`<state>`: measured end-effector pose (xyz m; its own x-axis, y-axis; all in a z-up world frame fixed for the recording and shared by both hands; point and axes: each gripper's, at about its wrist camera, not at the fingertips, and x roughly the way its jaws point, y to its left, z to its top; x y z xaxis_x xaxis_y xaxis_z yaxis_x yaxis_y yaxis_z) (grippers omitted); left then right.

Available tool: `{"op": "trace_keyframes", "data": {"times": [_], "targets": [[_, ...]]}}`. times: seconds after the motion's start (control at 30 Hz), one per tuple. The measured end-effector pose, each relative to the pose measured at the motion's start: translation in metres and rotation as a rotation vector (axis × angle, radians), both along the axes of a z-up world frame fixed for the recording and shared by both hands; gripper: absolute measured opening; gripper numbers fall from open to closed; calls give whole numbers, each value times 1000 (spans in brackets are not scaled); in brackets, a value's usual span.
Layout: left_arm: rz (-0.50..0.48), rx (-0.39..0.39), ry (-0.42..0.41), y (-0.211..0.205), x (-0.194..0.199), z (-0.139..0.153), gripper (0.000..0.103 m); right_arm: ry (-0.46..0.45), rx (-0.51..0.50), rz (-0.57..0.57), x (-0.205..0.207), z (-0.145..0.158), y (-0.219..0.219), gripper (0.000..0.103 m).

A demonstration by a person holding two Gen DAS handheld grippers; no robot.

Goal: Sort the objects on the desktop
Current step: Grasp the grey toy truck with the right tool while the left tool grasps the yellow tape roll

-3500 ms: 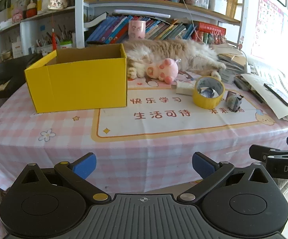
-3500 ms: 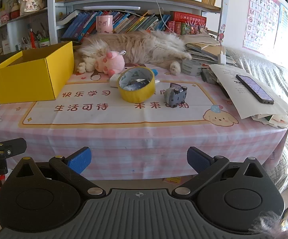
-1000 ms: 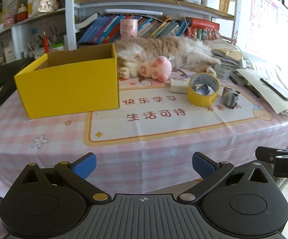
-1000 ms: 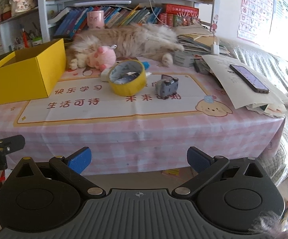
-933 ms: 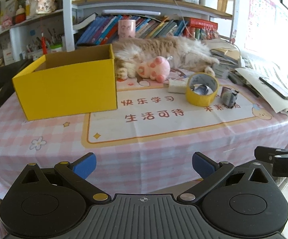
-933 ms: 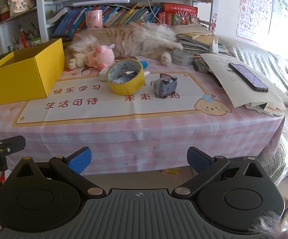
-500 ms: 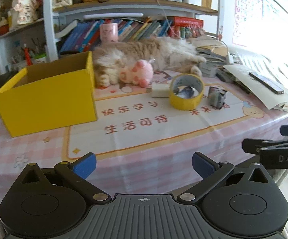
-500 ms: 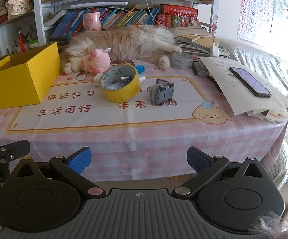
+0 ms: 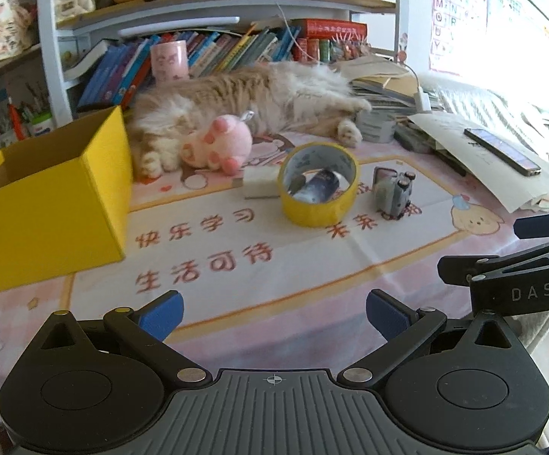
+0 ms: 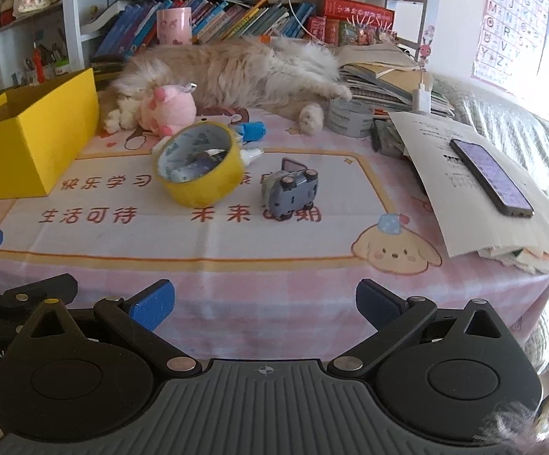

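An open yellow box (image 9: 47, 204) (image 10: 28, 144) stands at the table's left. On the mat lie a yellow tape roll (image 9: 319, 189) (image 10: 200, 163), a grey toy car (image 9: 392, 191) (image 10: 289, 189) tipped on its side, a white eraser (image 9: 261, 186), a pink plush toy (image 9: 219, 146) (image 10: 166, 110) and a blue-capped tube (image 10: 251, 131). My left gripper (image 9: 272, 313) is open over the table's front edge, nothing between its blue-tipped fingers. My right gripper (image 10: 263, 303) is open too, low at the front edge, short of the car.
A fluffy cat (image 9: 251, 102) (image 10: 232, 72) lies along the back of the table, against the plush. A grey tape roll (image 10: 350, 115), papers with a phone (image 10: 490, 176) and stacked books fill the right side. Bookshelves (image 9: 217, 34) rise behind.
Both grippers have moved forward and up towards the table; the objects now look closer and larger. Both stay open. Nothing on the table has moved.
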<state>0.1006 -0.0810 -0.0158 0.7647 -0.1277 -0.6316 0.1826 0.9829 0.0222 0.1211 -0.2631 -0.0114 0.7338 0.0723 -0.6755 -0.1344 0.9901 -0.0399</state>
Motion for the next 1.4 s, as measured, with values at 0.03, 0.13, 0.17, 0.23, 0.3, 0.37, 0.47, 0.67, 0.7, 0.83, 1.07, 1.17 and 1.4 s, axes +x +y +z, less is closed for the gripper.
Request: {"op": "trace_keyframes", "data": {"times": [0.03, 0.13, 0.17, 0.23, 0.3, 0.37, 0.47, 0.67, 0.7, 0.83, 1.07, 1.17, 1.4], "targets": [[-1, 1, 3, -4, 6, 0, 103, 3, 0, 4, 6, 0, -3, 103], [5, 1, 9, -15, 22, -2, 103, 16, 4, 18, 24, -1, -14, 103], [9, 2, 10, -17, 27, -2, 103, 21, 6, 24, 31, -1, -17, 103], [21, 2, 12, -23, 37, -2, 103, 25, 7, 31, 43, -1, -23, 103], [36, 0, 16, -26, 45, -2, 103, 28, 6, 38, 54, -1, -29, 103], [53, -1, 23, -29, 53, -2, 103, 26, 7, 47, 65, -1, -34, 103], [75, 4, 33, -34, 64, -2, 103, 31, 10, 65, 80, -2, -41, 103], [106, 14, 50, -42, 81, -3, 103, 48, 20, 126, 112, -6, -47, 103], [105, 16, 57, -44, 83, -3, 103, 53, 23, 141, 116, -7, -46, 103], [99, 32, 83, -52, 92, -7, 103, 76, 32, 202, 136, -12, -43, 101], [101, 25, 101, -61, 106, -10, 103, 132, 10, 287, 166, -28, -36, 89], [100, 25, 111, -64, 114, -12, 103, 154, 14, 319, 176, -33, -34, 69], [96, 17, 117, -72, 131, -14, 103, 108, 53, 328, 184, -25, -49, 60]]}}
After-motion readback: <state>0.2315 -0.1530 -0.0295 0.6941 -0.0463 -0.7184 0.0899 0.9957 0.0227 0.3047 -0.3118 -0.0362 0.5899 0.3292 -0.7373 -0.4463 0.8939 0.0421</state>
